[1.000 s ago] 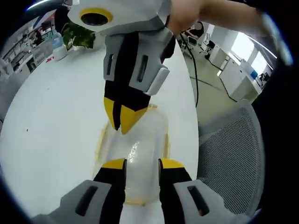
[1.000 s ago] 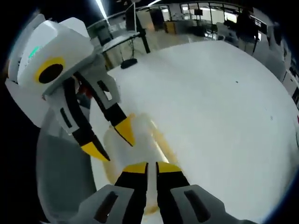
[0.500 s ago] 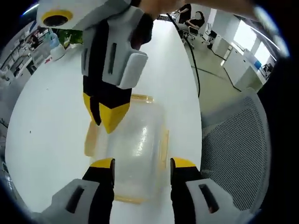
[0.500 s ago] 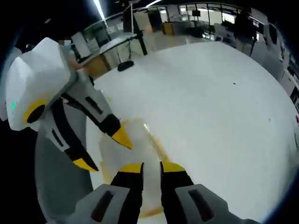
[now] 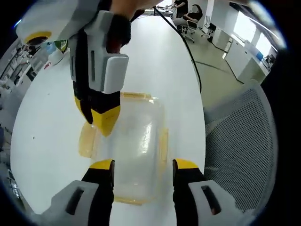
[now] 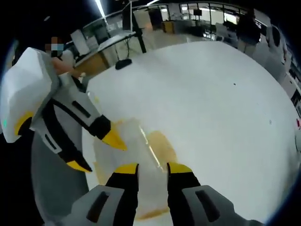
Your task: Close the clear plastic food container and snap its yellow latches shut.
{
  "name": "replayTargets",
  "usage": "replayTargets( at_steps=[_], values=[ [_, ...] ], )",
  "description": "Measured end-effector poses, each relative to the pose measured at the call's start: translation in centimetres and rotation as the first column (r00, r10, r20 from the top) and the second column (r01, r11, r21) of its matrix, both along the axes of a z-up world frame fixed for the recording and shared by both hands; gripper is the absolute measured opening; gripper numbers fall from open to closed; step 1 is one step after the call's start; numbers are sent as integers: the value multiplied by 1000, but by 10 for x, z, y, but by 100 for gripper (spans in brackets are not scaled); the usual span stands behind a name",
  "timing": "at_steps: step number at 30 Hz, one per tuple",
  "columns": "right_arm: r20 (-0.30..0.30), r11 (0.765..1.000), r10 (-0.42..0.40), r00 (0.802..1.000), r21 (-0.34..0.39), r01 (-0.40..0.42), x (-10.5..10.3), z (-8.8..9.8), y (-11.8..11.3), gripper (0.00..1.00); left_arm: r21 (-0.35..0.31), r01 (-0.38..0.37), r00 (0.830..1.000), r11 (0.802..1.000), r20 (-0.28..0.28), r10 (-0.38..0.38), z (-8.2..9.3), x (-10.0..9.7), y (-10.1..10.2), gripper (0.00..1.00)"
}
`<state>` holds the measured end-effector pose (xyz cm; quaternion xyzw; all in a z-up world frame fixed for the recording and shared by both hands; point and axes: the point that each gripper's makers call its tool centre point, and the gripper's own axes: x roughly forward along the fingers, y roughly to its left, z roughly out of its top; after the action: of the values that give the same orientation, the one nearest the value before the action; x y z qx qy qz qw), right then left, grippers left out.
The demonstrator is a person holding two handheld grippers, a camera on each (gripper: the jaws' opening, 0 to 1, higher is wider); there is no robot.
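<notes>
Left gripper view: container [image 5: 134,146] on the worktop [image 5: 47,122], long axis running ahead between the spread left hand-held gripper [image 5: 143,165]; right hand-held gripper [image 5: 101,120], slightly parted, near the side latch [image 5: 87,139].

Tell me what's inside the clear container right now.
Nothing shows through the clear lid of the container; the white table reads through it. The corner under the right gripper fingers is covered, so unknown there.

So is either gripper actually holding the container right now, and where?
No. Left gripper and right gripper are both open above the clear container, gripping nothing.
</notes>
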<state>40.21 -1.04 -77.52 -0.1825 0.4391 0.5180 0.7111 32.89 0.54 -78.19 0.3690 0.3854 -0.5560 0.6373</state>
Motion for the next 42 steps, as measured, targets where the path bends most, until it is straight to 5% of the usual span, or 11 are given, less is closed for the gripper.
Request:
replayTargets(
  at_steps=[22, 42],
  values=[
    [-115, 995, 99, 988, -10, -101, -5, -15, 9, 34, 7, -17, 999, 1000, 32, 17, -1, 1, 0, 49],
    [-185, 984, 160, 970, -49, -172, -5, -18, 9, 33, 40, -38, 995, 998, 92, 34, -4, 6, -4, 50]
  ],
)
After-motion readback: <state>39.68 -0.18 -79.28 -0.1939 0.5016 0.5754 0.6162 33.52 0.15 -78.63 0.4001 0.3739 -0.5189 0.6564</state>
